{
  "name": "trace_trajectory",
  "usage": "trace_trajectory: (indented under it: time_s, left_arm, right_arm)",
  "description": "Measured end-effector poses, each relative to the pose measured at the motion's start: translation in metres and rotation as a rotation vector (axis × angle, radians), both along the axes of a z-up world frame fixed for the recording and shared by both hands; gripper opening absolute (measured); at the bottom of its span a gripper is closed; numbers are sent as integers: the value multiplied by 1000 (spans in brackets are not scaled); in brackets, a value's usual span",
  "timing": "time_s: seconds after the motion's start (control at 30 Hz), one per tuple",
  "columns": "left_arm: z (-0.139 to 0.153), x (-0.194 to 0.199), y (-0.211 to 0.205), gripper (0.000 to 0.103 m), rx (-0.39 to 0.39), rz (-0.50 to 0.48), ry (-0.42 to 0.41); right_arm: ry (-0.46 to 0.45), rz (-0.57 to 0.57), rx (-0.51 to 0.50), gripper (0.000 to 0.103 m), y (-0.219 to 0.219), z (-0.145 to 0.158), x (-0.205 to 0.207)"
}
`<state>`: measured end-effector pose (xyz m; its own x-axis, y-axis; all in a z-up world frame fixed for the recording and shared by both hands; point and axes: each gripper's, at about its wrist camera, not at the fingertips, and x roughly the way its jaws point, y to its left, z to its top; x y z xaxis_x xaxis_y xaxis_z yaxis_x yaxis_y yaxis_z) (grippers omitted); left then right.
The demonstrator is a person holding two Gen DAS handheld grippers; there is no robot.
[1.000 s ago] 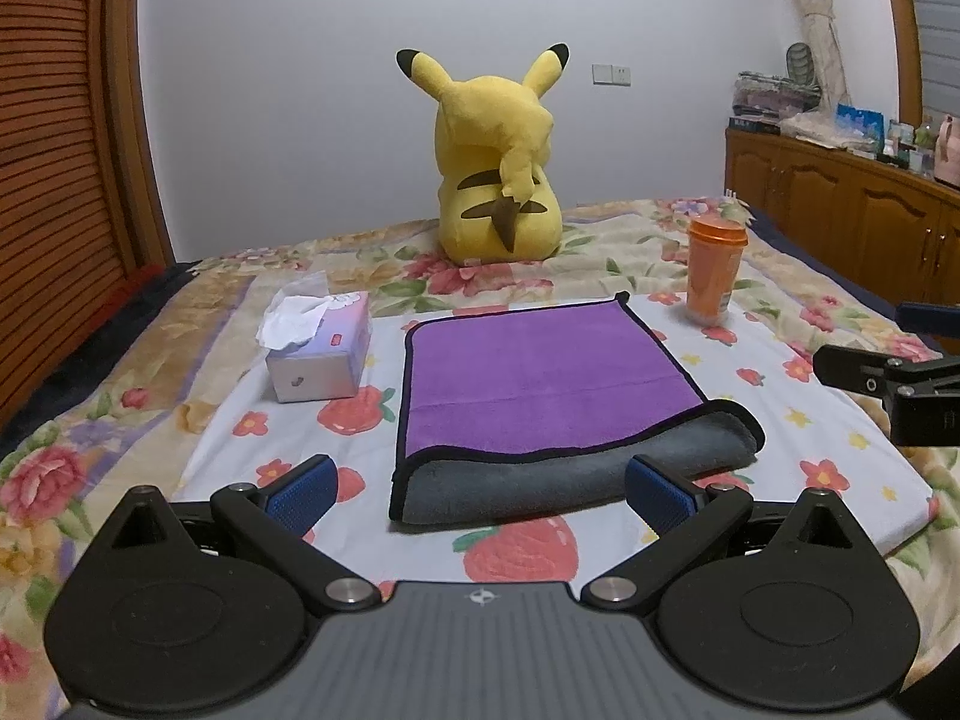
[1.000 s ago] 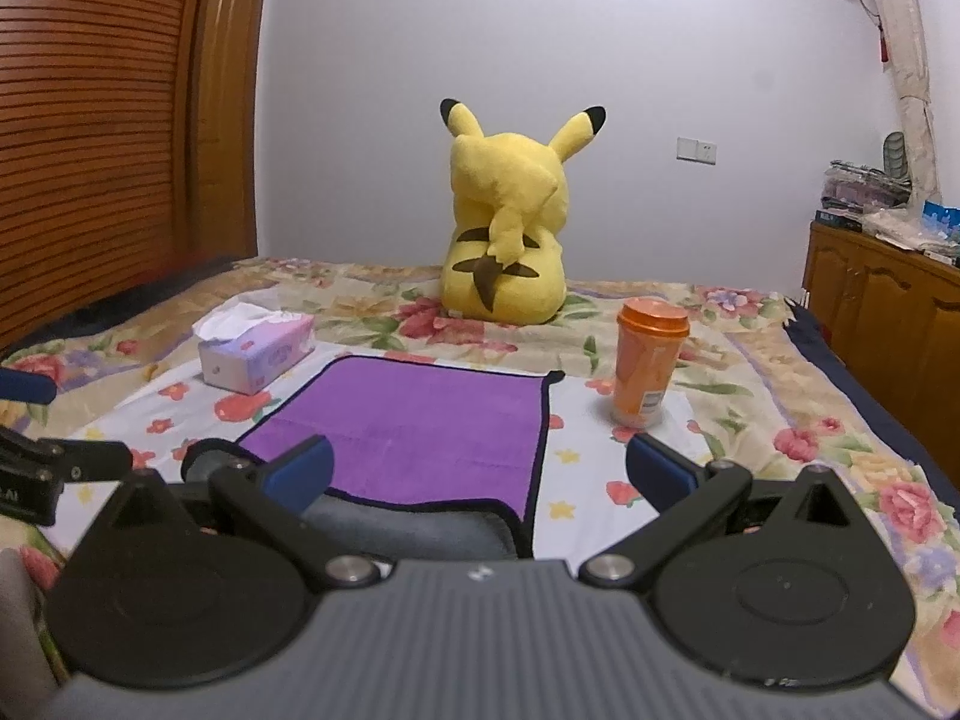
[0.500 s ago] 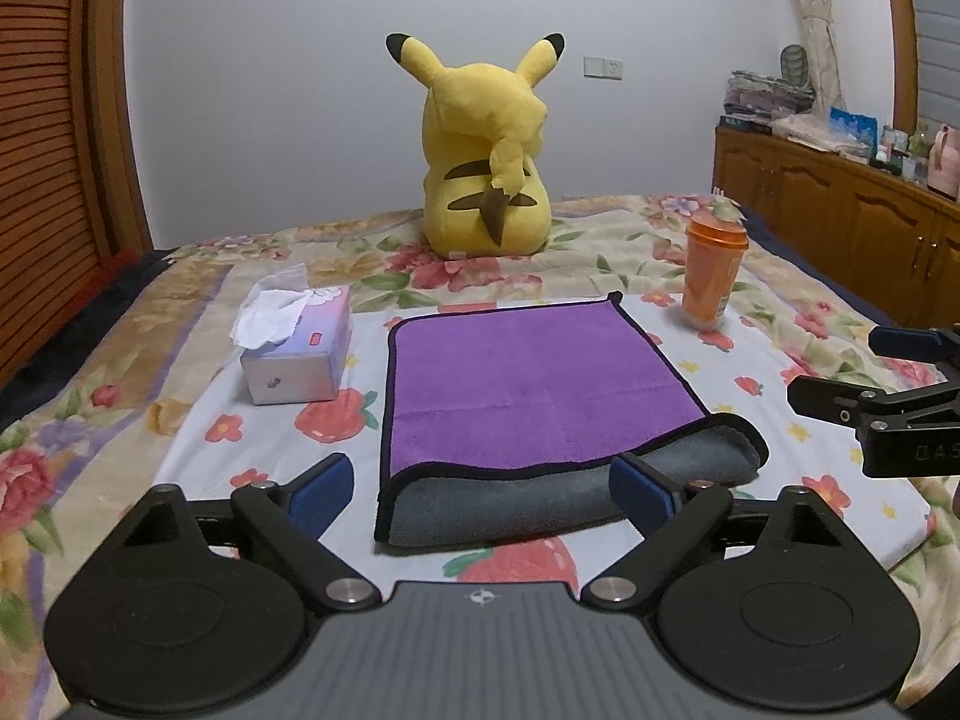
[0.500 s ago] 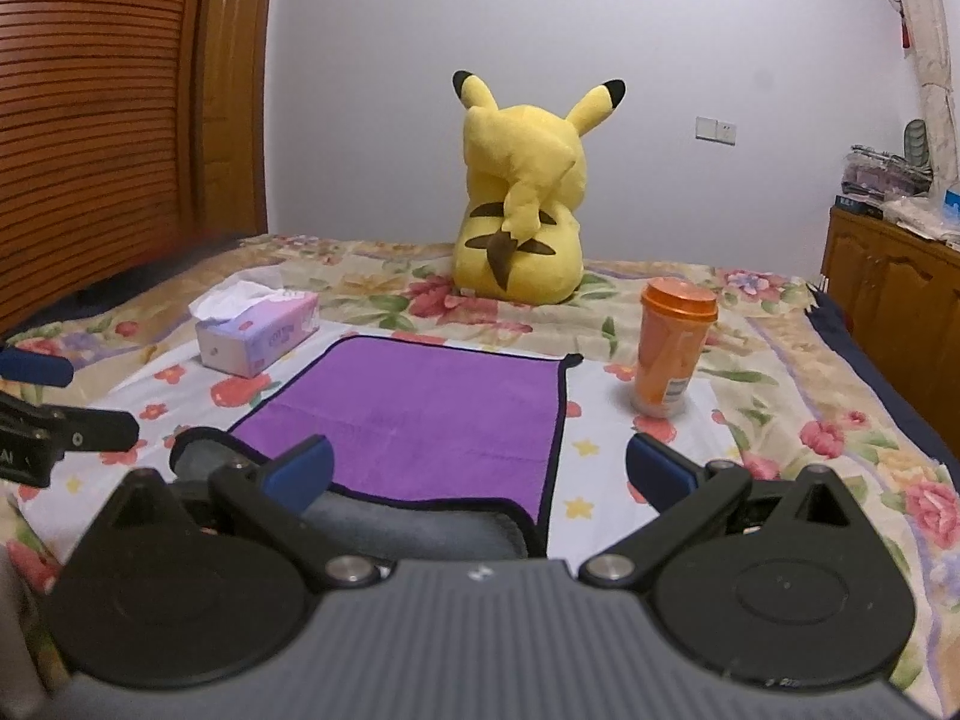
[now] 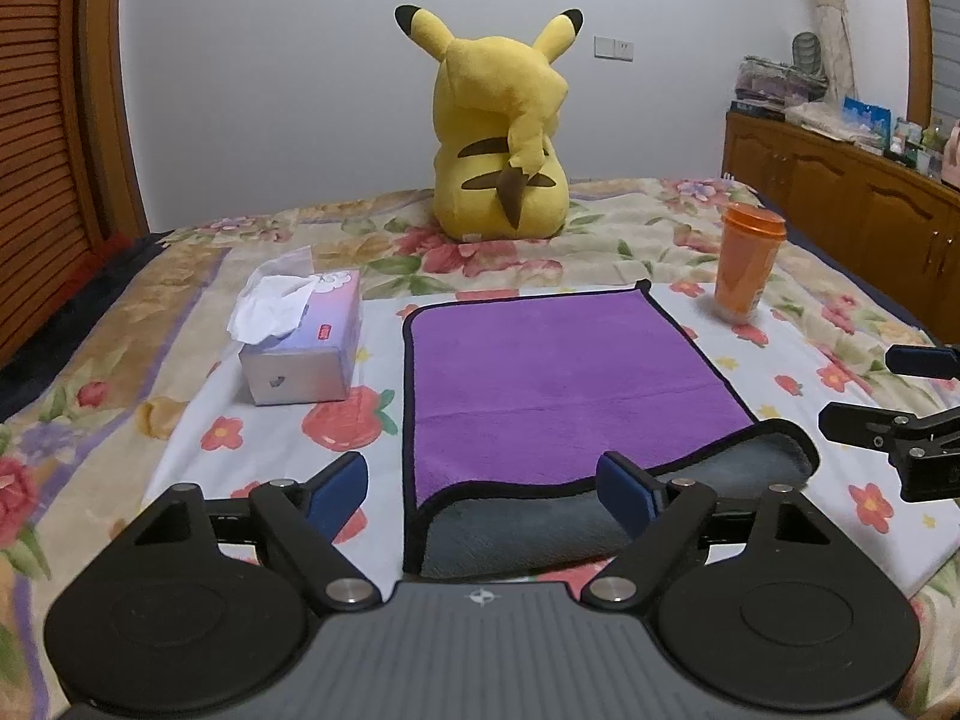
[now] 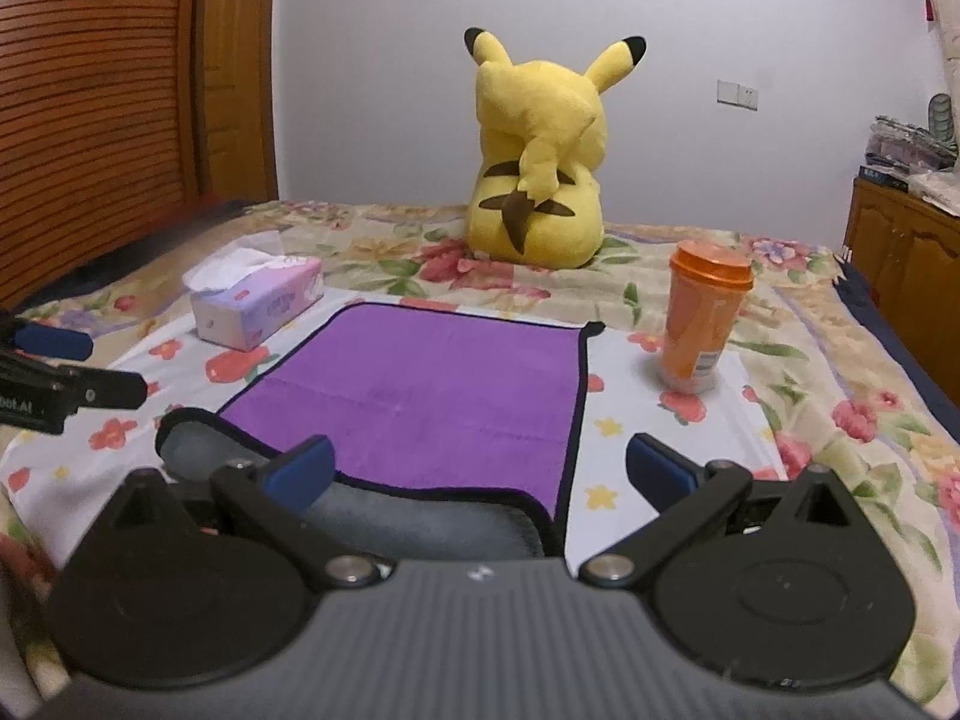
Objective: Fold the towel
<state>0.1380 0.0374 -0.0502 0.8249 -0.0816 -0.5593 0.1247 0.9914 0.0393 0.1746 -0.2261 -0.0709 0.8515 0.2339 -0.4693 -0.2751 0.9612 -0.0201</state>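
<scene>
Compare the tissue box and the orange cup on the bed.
The tissue box is a low, pale purple rectangle with white tissue sticking out of its top; the orange cup is a tall, upright cylinder closed by a lid. The tissue box sits left of the purple towel, the orange cup by its far right corner. Both rest on the bed, apart from the towel.

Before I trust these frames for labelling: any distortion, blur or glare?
Left wrist view: fisheye bows the wardrobe edge, and the towel is sharp. Right wrist view: same bowing, the left gripper slightly soft at the edge. No glare in either.
</scene>
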Motion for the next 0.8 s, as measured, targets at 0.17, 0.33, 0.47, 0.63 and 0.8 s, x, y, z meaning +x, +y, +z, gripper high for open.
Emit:
trace_trajectory:
  time_s: [0.17, 0.33, 0.47, 0.63, 0.8]
  left_arm:
    - [-9, 13, 5, 82, 8, -4, 26]
    - [-21, 25, 11, 69, 9, -9, 70]
    - [-27, 34, 16, 66, -2, -9, 88]
    - [-34, 45, 19, 66, 8, -15, 101]
    - [-43, 55, 23, 66, -7, -23, 132]
  right_arm:
    - [22, 15, -2, 103, 2, -4, 11]
    - [51, 24, -8, 103, 2, -9, 22]
    - [75, 34, -9, 102, 4, -14, 31]
    - [99, 38, -14, 102, 4, -20, 40]
    - [128, 42, -21, 91, 3, -25, 51]
